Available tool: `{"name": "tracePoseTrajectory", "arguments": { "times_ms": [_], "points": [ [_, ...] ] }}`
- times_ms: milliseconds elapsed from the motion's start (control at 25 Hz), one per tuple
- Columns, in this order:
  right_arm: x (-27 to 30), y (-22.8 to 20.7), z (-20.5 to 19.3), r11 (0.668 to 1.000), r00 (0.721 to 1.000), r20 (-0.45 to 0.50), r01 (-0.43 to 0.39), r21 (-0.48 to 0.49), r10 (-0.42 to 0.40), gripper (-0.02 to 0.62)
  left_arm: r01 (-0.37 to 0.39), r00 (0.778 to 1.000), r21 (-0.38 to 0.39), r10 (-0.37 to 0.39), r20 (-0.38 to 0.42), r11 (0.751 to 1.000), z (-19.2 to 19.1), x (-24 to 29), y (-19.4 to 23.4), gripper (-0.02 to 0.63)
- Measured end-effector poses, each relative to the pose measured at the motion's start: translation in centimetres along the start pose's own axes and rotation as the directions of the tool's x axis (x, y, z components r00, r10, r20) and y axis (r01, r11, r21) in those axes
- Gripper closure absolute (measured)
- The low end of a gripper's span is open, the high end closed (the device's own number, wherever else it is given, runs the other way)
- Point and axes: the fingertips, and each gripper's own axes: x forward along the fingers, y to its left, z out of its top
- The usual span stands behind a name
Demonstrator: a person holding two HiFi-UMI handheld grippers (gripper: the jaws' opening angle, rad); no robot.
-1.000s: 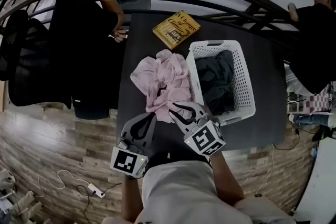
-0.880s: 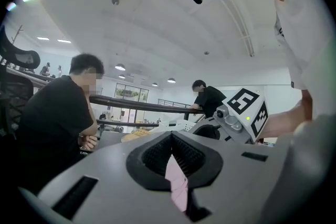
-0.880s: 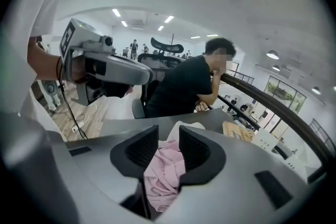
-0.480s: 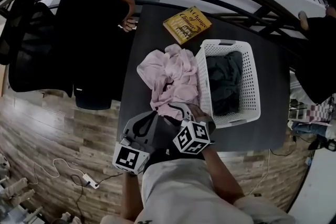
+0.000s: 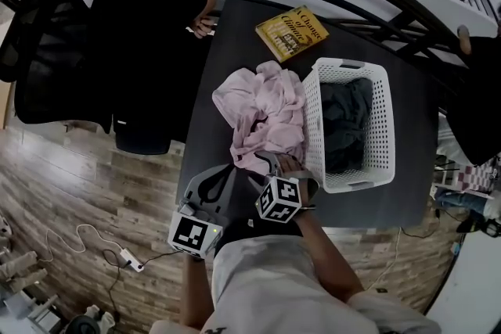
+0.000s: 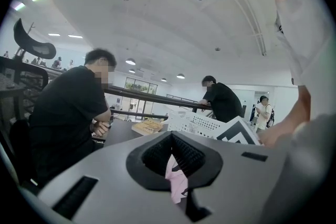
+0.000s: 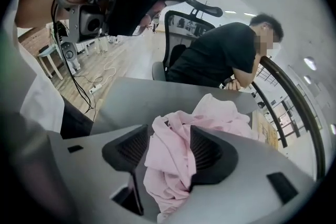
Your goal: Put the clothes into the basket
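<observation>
- Fingers (image 7: 207,152) of my right gripper (image 7: 169,132) stand wide apart, having just been opening; folds of the crumpled pale pink cloth (image 7: 173,170) lie between them, ungripped.
- On my left gripper (image 6: 170,139) the jaws are closed tip to tip; a sliver of pink shows through the gap below the tips.
- At the head view's middle, the pink cloth is heaped on the dark grey table (image 5: 205,138), against the left wall of the white perforated plastic basket (image 5: 311,121).
- That basket, right of centre, holds a dark grey garment (image 5: 344,117).
- Above the basket in the frame lies a yellow book (image 5: 292,32).
</observation>
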Motion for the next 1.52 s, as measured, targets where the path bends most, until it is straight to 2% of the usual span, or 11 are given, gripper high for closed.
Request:
{"name": "tracePoseTrajectory", "arguments": {
  "times_ms": [400,600,720,840,960,1200,1400,1520],
  "points": [
    [3.8,0.9,-3.9,0.999,0.991,-0.126,-0.042,0.007,0.042,0.327,-0.001,1.0,-0.004,0.001,-0.012,1.0,-0.5,0.0,0.2,0.604],
    [4.7,0.9,-4.8,0.999,0.988,-0.152,-0.04,0.01,0.041,0.328,-0.003,1.0,-0.009,0.003,-0.015,1.0,-0.5,0.0,0.4,0.604],
    [4.9,0.5,-4.8,1.0,0.988,-0.151,-0.025,0.016,0.027,0.372,-0.002,1.0,-0.007,0.001,-0.018,1.0,-0.5,0.1,0.3,0.604],
    [4.8,0.1,-4.8,0.999,0.99,-0.141,-0.018,0.037,0.023,0.472,-0.001,1.0,-0.007,0.001,-0.02,1.0,-0.5,0.2,0.3,0.604],
    [4.2,-0.6,-4.3,0.996,0.994,-0.105,-0.014,0.093,0.024,0.512,-0.001,1.0,-0.002,0.001,-0.02,1.0,-0.4,0.3,0.3,0.604],
    [1.3,-2.4,-1.3,0.968,0.999,0.04,0.01,0.249,-0.02,0.523,0.008,1.0,0.01,-0.007,-0.011,1.0,0.1,0.4,0.5,0.604],
    [-1.6,-3.9,1.1,0.921,0.982,0.177,-0.014,0.389,-0.06,0.525,0.021,1.0,0.029,-0.021,-0.003,0.999,1.1,0.5,0.3,0.604],
    [-3.2,-4.8,2.2,0.878,0.955,0.282,-0.054,0.476,-0.094,0.526,0.032,0.999,0.044,-0.032,0.005,0.999,1.9,0.5,0.0,0.604]
  ]
}}
